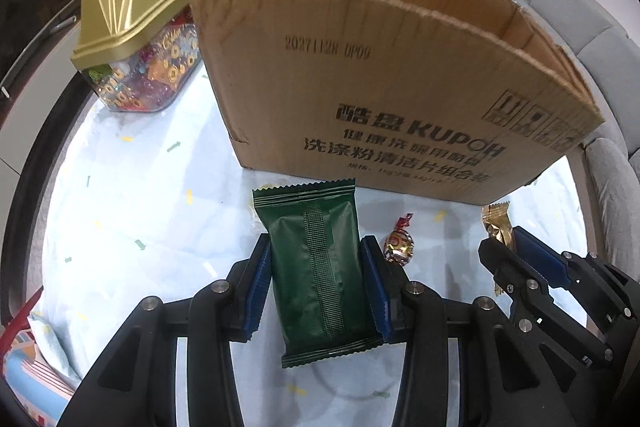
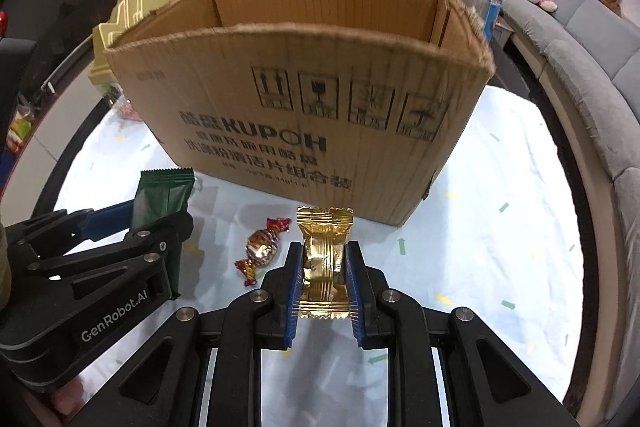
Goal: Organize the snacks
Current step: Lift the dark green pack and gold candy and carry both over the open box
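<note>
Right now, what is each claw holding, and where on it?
Left claw: green snack packet, pinched across its middle, by the long side edges. Right claw: gold-wrapped snack, squeezed at its middle.

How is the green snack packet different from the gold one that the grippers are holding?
The green packet is dark, matte and the larger of the two; the gold packet is shiny, creased foil. The green one sits in the left gripper, the gold one in the right gripper. Both have zigzag sealed ends, are clamped by their sides, and face the open cardboard box.
</note>
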The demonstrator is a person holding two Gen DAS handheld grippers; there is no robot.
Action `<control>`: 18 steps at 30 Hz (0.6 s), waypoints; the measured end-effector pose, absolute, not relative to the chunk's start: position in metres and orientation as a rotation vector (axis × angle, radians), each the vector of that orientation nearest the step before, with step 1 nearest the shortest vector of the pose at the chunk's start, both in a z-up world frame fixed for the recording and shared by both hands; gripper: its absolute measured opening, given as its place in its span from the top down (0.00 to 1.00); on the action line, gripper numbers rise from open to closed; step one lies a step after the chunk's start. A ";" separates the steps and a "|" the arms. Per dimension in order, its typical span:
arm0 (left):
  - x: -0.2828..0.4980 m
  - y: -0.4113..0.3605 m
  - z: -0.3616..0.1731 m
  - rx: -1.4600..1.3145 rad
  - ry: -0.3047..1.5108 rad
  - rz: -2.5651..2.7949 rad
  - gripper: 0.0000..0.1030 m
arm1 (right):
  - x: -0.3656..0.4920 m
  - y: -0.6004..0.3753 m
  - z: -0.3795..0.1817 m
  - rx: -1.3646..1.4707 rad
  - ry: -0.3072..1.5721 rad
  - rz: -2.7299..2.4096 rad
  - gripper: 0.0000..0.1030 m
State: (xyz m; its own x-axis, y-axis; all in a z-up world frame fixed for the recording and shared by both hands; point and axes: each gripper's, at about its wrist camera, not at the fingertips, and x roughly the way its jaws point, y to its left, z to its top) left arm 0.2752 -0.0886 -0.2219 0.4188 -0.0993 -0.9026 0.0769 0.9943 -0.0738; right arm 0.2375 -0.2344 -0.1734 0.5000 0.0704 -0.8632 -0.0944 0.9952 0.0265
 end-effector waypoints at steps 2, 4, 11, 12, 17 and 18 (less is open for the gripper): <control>0.275 -0.090 -0.215 -0.021 1.127 -0.113 0.58 | 0.233 -0.234 -0.171 -0.026 1.032 0.098 0.79; 0.273 -0.089 -0.210 -0.021 1.118 -0.115 0.58 | 0.229 -0.234 -0.165 -0.027 1.022 0.097 0.79; 0.259 -0.086 -0.190 -0.019 1.088 -0.123 0.58 | 0.217 -0.231 -0.163 -0.028 0.990 0.090 0.79; 0.258 -0.087 -0.188 -0.018 1.084 -0.125 0.58 | 0.215 -0.231 -0.160 -0.028 0.985 0.089 0.79; 0.248 -0.087 -0.175 -0.016 1.057 -0.135 0.58 | 0.210 -0.230 -0.147 -0.025 0.960 0.079 0.79; 0.246 -0.089 -0.166 -0.016 1.052 -0.136 0.58 | 0.209 -0.231 -0.143 -0.024 0.955 0.077 0.79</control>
State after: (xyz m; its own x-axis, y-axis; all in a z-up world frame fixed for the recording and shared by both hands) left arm 0.2464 -0.0892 -0.1665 0.4881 -0.1197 -0.8645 0.1042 0.9915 -0.0785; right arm 0.2092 -0.2308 -0.1434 0.5752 0.0551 -0.8162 -0.0766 0.9970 0.0133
